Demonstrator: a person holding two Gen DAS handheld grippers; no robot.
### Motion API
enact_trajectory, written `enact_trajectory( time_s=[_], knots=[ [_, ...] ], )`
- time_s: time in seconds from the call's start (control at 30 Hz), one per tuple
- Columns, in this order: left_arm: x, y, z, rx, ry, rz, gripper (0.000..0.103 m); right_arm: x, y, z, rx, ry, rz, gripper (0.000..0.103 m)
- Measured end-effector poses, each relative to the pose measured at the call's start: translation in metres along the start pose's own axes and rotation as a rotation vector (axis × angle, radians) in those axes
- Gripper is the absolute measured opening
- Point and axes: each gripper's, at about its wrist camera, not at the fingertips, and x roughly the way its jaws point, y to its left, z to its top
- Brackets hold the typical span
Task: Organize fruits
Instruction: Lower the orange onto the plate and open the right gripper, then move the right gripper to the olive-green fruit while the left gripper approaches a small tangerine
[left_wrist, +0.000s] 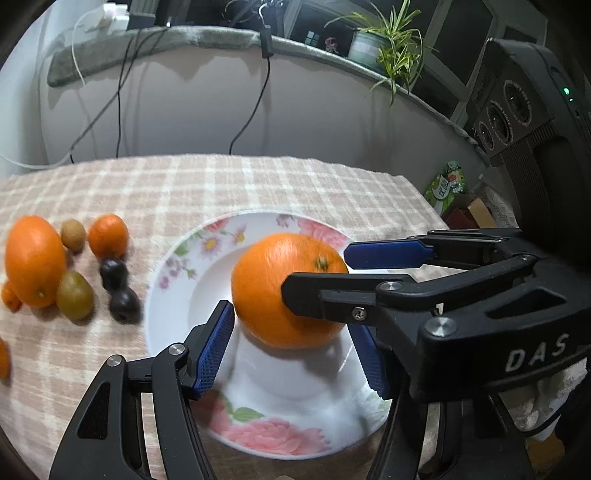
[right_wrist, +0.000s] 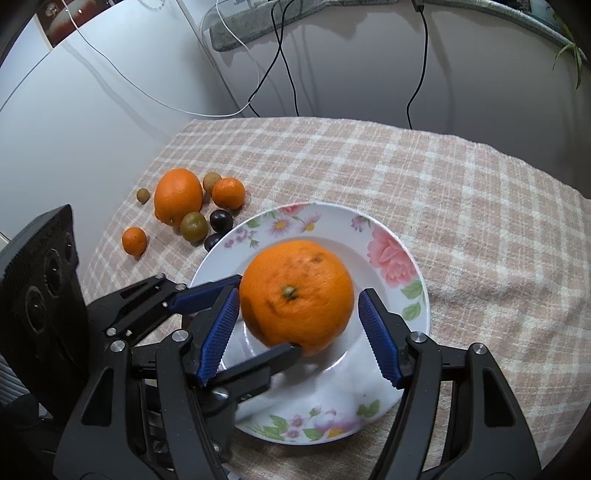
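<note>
A large orange (left_wrist: 286, 291) (right_wrist: 297, 295) is over the middle of a white floral plate (left_wrist: 177, 295) (right_wrist: 391, 254). Both grippers flank it. My left gripper (left_wrist: 295, 343) is open, its blue pads (left_wrist: 214, 350) on either side of the orange, not clearly pressing it. My right gripper (right_wrist: 295, 332) is also open, its blue pads (right_wrist: 378, 343) close beside the orange; it shows crossing in the left wrist view (left_wrist: 332, 273). Whether the orange rests on the plate or is held, I cannot tell.
Left of the plate on the checked tablecloth (right_wrist: 406, 166) lie another large orange (left_wrist: 35, 262) (right_wrist: 178, 195), small mandarins (left_wrist: 108, 236) (right_wrist: 228, 192), green fruits (left_wrist: 74, 295) (right_wrist: 193, 226) and dark plums (left_wrist: 113, 273) (right_wrist: 221, 220). Cables and a wall stand behind.
</note>
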Motion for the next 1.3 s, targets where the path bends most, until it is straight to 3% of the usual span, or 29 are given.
enact_trajectory(
  time_s=[0.4, 0.73, 1.3],
  knots=[
    [-0.023, 0.01, 0.0, 0.004, -0.056, 0.054, 0.063, -0.014, 0.005, 0.004, 0.003, -0.062, -0.025, 0.073],
    [-0.049, 0.036, -0.006, -0.035, -0.111, 0.105, 0.063, -0.018, 0.032, 0.01, -0.054, -0.124, -0.032, 0.073],
    [-0.098, 0.112, -0.032, -0.16, -0.152, 0.269, 0.063, 0.008, 0.09, 0.025, -0.193, -0.082, 0.03, 0.073]
  ],
)
